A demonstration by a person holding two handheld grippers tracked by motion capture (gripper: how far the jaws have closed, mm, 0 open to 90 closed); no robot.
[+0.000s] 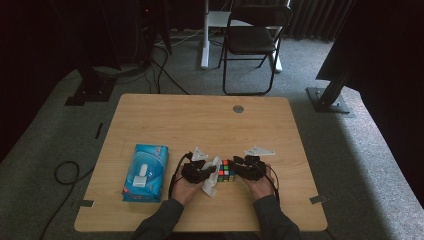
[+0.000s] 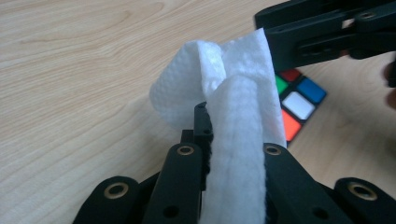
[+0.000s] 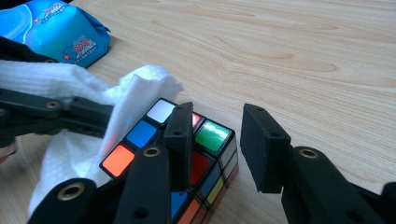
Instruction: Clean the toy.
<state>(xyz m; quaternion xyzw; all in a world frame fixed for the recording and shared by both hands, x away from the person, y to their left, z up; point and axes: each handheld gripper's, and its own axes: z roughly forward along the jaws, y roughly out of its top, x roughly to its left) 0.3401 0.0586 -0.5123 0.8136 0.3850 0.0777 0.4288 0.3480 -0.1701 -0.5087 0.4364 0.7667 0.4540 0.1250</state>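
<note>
A: While the cube (image 3: 210,135) sits by the table's (image 3: 280,46) near edge, mid-width, how should it be wiped?

B: Item one, left gripper (image 2: 236,130): jaws clamped on the wipe (image 2: 210,60). Drag it flat across the top face. Item two, right gripper (image 3: 218,116): jaws apart, one against the cube, the other clear. Brace it firmly.

A: View differences?

B: Right gripper view: that gap. High view: wipe pack (image 1: 145,172) toward the left edge.

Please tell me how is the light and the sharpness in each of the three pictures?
High view: dim, the room around the table almost black, the cube small and soft. Left gripper view: bright and even, the wipe close and a little blurred, its weave readable. Right gripper view: well lit, small glare on the cube's green sticker, the right gripper jaws near and soft-edged.
</note>
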